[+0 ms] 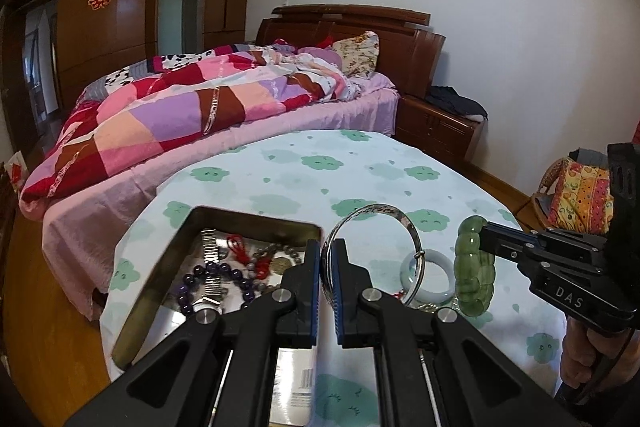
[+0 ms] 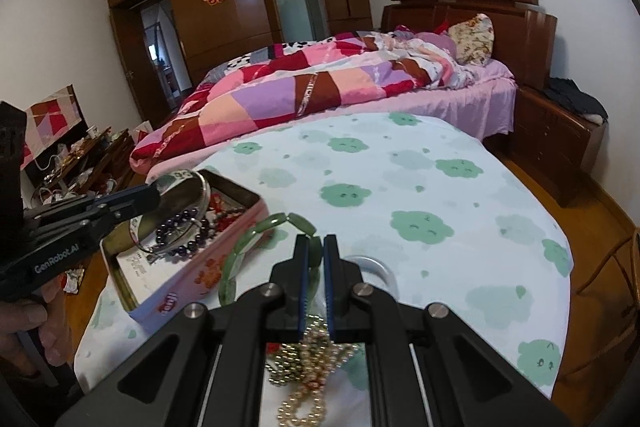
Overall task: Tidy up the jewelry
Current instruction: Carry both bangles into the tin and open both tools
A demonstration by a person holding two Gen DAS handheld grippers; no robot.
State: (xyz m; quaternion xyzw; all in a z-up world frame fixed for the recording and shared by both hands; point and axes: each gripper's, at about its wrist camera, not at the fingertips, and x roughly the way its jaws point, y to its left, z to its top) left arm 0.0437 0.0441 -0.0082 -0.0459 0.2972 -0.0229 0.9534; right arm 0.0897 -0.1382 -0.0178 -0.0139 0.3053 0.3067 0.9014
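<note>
My left gripper [image 1: 329,247] is shut on the rim of a silver bangle [image 1: 374,211], which it holds upright over the near right corner of an open tin box [image 1: 160,267]. The box holds purple beads [image 1: 200,283], a metal watch band and red cord pieces. To the right, my right gripper [image 1: 482,229] is shut on a green bead bracelet [image 1: 474,267] that hangs above the table. In the right wrist view the right gripper [image 2: 316,243] pinches the green bracelet [image 2: 248,247], and the left gripper [image 2: 154,197] holds the silver bangle [image 2: 204,187] over the tin [image 2: 208,267].
A white jade bangle [image 1: 430,279] lies on the cloud-print tablecloth [image 1: 360,167] between the grippers. A heap of gold and pearl beads [image 2: 308,355] lies under the right gripper. A bed with a patchwork quilt [image 1: 180,107] stands behind the table. A hand grips each handle.
</note>
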